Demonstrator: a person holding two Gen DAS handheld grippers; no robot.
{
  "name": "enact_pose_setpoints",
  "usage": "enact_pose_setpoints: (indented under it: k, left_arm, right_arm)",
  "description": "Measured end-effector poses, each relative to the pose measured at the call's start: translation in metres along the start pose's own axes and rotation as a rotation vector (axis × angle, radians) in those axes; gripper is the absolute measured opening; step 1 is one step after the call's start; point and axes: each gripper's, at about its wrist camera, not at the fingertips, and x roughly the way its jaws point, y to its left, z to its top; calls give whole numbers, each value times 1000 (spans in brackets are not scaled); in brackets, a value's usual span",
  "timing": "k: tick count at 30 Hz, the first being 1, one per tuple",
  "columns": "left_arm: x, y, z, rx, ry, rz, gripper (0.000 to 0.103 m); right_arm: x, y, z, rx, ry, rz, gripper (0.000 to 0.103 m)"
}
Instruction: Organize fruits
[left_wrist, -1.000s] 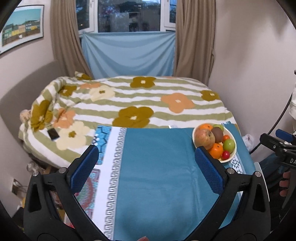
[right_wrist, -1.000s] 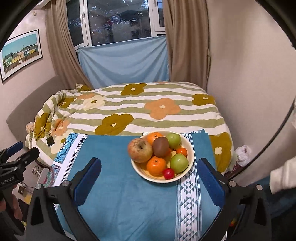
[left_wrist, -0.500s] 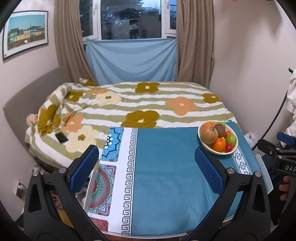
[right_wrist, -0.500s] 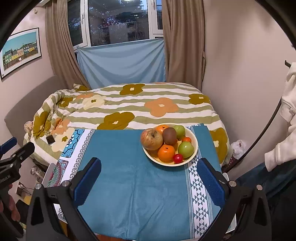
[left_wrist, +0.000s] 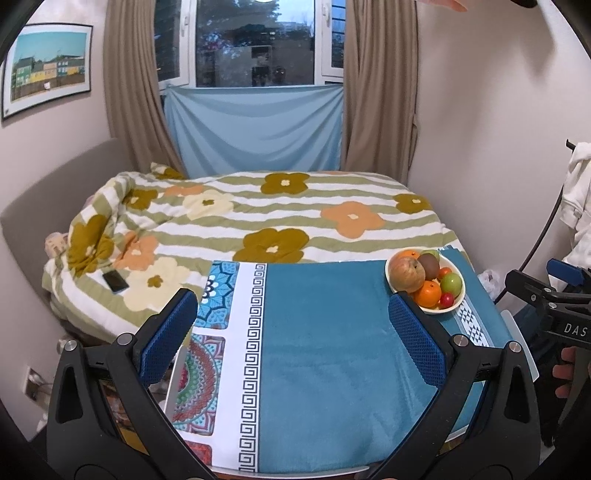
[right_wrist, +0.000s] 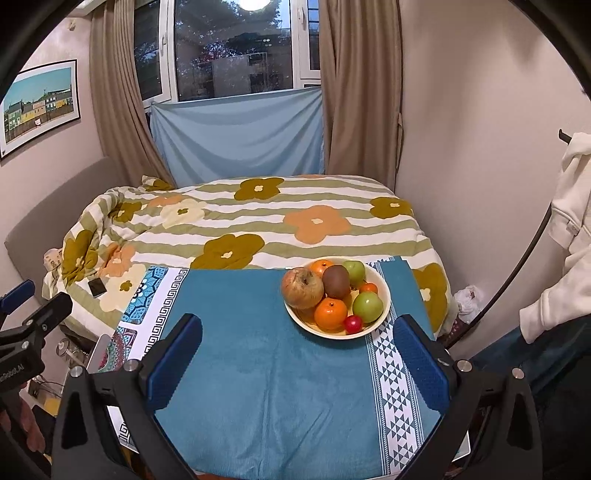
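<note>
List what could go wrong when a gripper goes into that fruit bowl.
The fruit is heaped, so lifting the big apple could send the kiwi or small red fruit rolling out. The bowl sits near the table's far edge by the bed; a nudge may push it off.

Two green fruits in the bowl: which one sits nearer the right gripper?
The larger green apple, at the bowl's front right beside the small red fruit. The smaller green one sits at the back rim, behind the kiwi, farther from the right gripper.
</note>
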Motion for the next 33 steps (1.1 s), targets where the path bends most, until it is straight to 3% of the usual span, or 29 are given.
enact_pose_setpoints:
  k: [33]
  left_arm:
    - [9,-16,0,-15,4,-13,103]
  right_arm:
    - [3,-5,-1,7,6,-4,103]
